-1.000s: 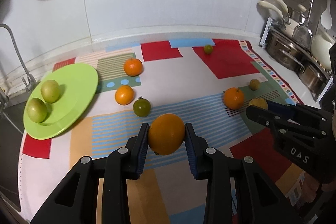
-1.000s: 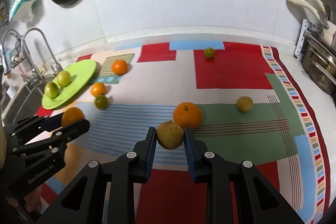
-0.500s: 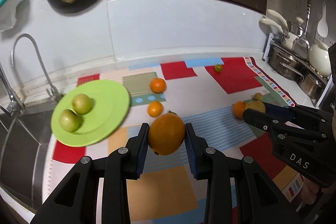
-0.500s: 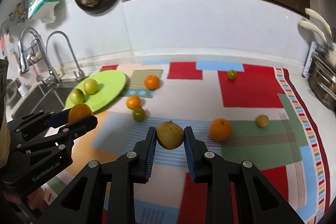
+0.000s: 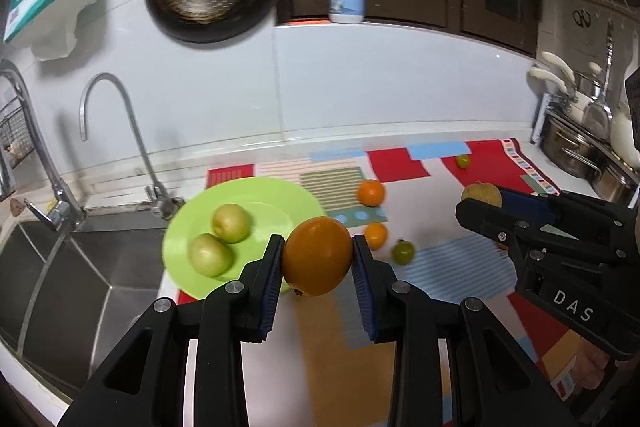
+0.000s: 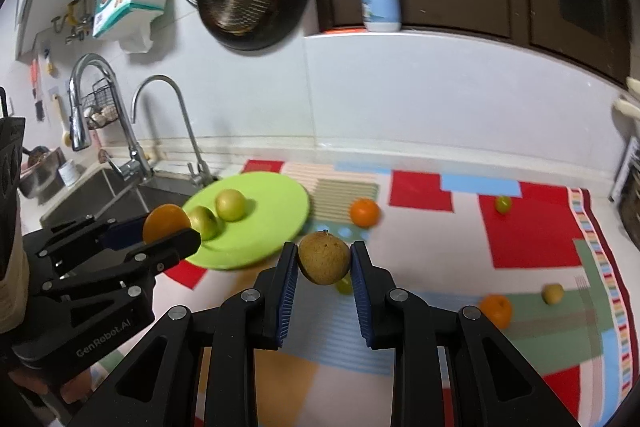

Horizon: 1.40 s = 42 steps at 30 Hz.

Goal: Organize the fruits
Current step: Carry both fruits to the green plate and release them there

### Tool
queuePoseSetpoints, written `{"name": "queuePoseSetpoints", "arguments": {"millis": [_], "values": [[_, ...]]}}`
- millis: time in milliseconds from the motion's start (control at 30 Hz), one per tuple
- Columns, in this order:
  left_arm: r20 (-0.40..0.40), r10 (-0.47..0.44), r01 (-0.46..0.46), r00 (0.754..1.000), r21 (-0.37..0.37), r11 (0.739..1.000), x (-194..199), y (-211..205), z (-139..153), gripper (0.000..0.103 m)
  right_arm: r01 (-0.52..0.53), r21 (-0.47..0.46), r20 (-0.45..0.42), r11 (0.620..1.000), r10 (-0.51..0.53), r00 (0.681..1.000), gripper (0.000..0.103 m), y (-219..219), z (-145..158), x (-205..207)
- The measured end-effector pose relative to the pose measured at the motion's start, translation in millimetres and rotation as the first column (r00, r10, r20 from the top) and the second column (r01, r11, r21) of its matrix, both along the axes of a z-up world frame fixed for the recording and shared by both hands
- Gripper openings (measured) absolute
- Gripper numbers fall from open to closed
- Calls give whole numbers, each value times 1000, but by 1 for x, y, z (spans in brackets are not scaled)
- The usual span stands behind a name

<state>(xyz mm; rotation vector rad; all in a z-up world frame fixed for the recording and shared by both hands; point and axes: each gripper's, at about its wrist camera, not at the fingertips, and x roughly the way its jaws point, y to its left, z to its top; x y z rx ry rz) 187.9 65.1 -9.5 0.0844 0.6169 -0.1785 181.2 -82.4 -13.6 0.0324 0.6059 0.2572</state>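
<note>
Orange fills the middle of my left view: the left gripper point(image 5: 318, 263) is clamped on a large orange point(image 5: 318, 255), both blue pads pressed flat against its sides, and it hangs in the air above the near edge of the green plate point(image 5: 256, 195). From my right camera I see the same gripper from the side, the orange point(image 6: 166, 222) poking out above its black fingers.

On the other side, the right gripper point(image 6: 324, 265) is clenched on a brownish, speckled fruit point(image 6: 324, 258) (a russet pear, I think, though I can't be sure), squeezed tight between the pads and lifted clear of the patterned mat point(image 6: 532, 243). It sits just right of the plate's rim in that view.

Two pale green fruits point(image 5: 218, 243) lie touching each other on the plate, which rests at the mat's left end beside the sink point(image 5: 80, 267). Loose on the mat I can pick out two small oranges point(image 5: 372, 191) behind my left jaws, a dark green fruit point(image 5: 402, 251) next to the nearer one, a small green one point(image 6: 502, 203) on the far red patch, plus another orange point(image 6: 496, 310) and a small yellowish fruit point(image 6: 553, 293) over to the right.
</note>
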Motion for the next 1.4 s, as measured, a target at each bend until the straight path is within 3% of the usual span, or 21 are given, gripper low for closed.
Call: {"name": "queuePoseSetpoints", "arguments": {"millis": [567,967,1300,1400], "values": [[-11,55,-55,998,20,998,54,78,-12,33,-76,9,-5,997,76,997,28,86,-4,61],[-78,66,-65,995,16,998,113,110,-44,33,-88,-2,-88,996,87,992,28,121,-38,119],[-134,45,-44,990,9,999,143,113,-72,33,-85,-12,-163,996,82,983,28,130,-69,149],[-125,44,-44,991,10,999,143,111,-71,45,-73,-7,-164,997,71,984,28,127,-71,150]]}}
